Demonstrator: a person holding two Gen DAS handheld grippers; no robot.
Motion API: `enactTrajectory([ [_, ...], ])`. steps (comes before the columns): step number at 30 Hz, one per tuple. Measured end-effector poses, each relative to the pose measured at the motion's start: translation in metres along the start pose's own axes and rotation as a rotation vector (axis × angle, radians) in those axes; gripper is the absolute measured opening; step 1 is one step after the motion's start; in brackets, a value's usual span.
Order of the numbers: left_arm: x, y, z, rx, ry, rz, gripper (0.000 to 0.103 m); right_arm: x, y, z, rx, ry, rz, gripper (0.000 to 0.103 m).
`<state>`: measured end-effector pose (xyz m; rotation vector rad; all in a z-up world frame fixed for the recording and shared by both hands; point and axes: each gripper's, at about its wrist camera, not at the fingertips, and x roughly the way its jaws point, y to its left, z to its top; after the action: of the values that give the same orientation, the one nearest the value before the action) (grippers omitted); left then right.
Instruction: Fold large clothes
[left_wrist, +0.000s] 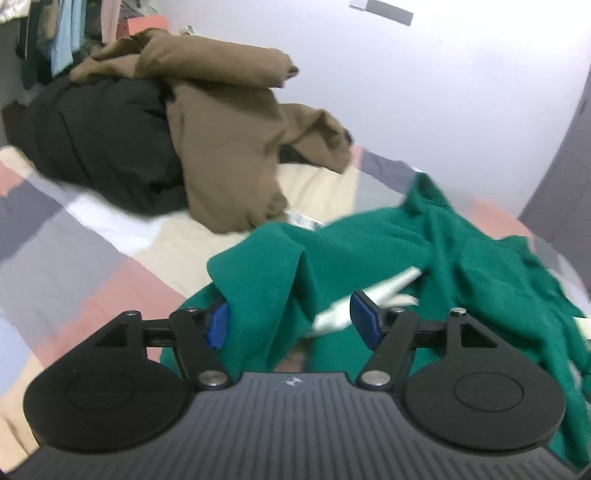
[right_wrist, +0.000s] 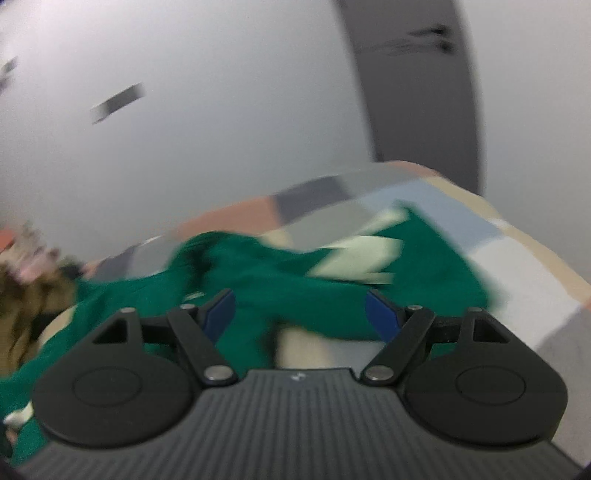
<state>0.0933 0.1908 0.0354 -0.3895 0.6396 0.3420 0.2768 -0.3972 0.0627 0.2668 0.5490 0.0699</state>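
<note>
Green garment (left_wrist: 388, 240) lies rumpled (on patchwork bedspread (left_wrist: 92, 258)) btwn both grippers' open jaws.

1. The left gripper (left_wrist: 291, 323) hangs over the near end of the crumpled garment (left_wrist: 424, 240), jaws wide apart, with a fold of the cloth standing between them; whether the pads touch it cannot be told.
2. That garment spreads ahead and to the right of it, lying on the bedcover (left_wrist: 92, 266).
3. Farther ahead and to the left sits a heap of clothes: a draped coat (left_wrist: 229, 147) on top of a padded jacket (left_wrist: 99, 147).
4. Behind the heap, far left, clothes hang (left_wrist: 62, 33).
5. The wall (left_wrist: 443, 92) stands behind the bed.
6. The right gripper (right_wrist: 301, 314) hangs over the same garment (right_wrist: 266, 273), jaws apart, cloth running left and ahead of it.
7. The bedcover (right_wrist: 517, 258) extends to its right.
</note>
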Motion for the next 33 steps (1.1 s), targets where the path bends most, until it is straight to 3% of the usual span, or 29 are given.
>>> enactTrajectory([
  [3,-0.016,-0.012,-0.019,0.003,-0.013,-0.028,0.084,-0.007,0.049,-0.013,-0.086,0.029,0.09,0.079],
  [10,-0.033,-0.028,-0.045,0.008,-0.026,-0.096,0.09,0.003,0.149,-0.063,-0.236,0.12,0.241,0.078],
  [17,-0.01,-0.018,-0.043,-0.057,-0.034,-0.152,0.091,0.035,0.211,-0.121,-0.319,0.189,0.176,0.078],
  [20,0.007,-0.012,-0.038,-0.075,-0.022,-0.135,0.091,0.052,0.216,-0.135,-0.31,0.202,0.134,0.078],
  [25,0.026,-0.002,-0.028,-0.122,-0.027,-0.077,0.091,0.084,0.22,-0.144,-0.264,0.237,0.133,0.078],
  [26,0.028,0.0,-0.026,-0.133,-0.03,-0.069,0.091,0.09,0.222,-0.144,-0.266,0.245,0.146,0.076],
  [30,0.032,0.009,-0.02,-0.162,-0.045,-0.027,0.091,0.111,0.243,-0.128,-0.317,0.282,0.178,0.031],
  [33,0.038,0.017,-0.017,-0.196,-0.056,0.004,0.091,0.124,0.268,-0.096,-0.411,0.237,0.172,0.022],
])
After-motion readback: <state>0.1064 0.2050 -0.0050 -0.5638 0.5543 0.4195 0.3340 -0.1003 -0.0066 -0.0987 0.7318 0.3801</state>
